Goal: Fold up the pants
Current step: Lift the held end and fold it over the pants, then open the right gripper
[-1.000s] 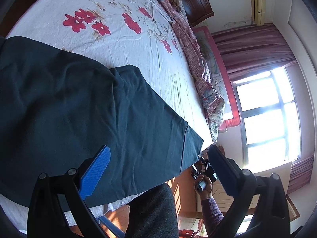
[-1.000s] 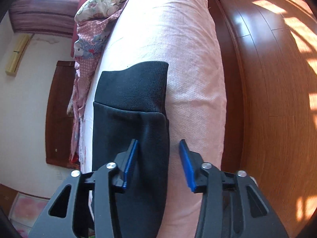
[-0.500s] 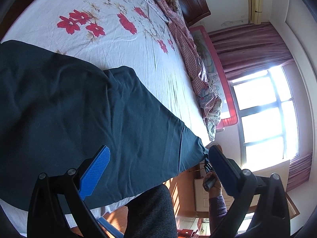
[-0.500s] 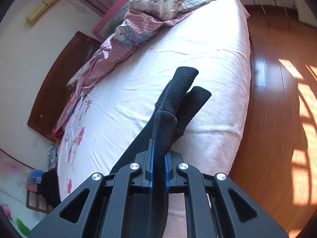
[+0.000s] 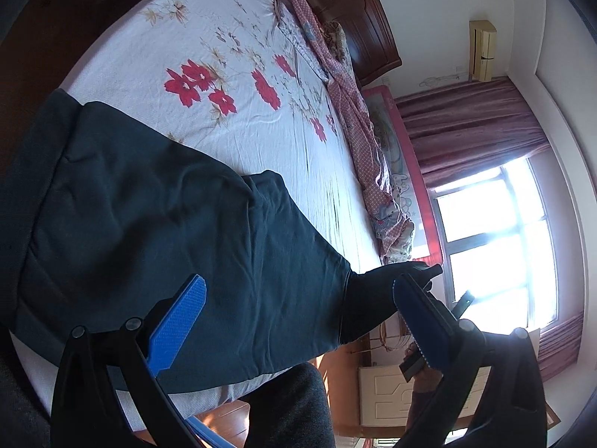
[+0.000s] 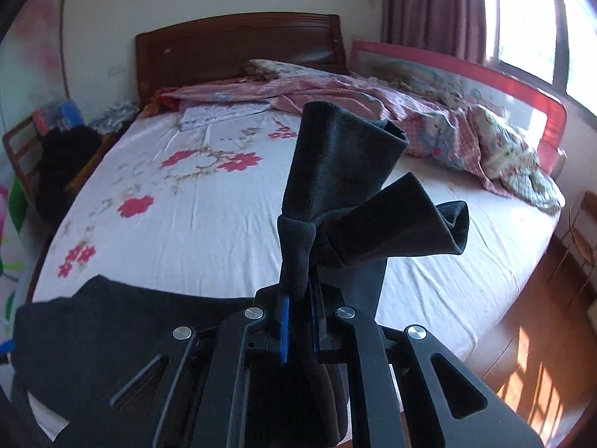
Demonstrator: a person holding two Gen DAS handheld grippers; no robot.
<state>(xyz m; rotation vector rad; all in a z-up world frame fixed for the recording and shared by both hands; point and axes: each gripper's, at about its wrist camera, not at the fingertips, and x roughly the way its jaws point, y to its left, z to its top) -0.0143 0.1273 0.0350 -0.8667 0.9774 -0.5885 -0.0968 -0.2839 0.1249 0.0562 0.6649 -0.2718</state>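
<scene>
Dark pants lie spread along the near edge of the bed. My left gripper hovers open above the leg part, touching nothing. In the right wrist view my right gripper is shut on the bunched ribbed cuffs of the pants, which stick up in front of the camera, lifted off the bed. The rest of the pants lies flat at lower left. The left wrist view shows that lifted cuff end at the bed's corner, with the right gripper partly hidden behind my left finger.
A pink patterned quilt is heaped along the far side by a red bed rail. A wooden headboard stands at the back. A chair with clothes is left of the bed. Wooden floor lies right.
My right gripper closed on the pant cuffs, then rose and rolled upright, lifting the cuffs off the bed edge. The left gripper drifted a little along the pants, still open.
</scene>
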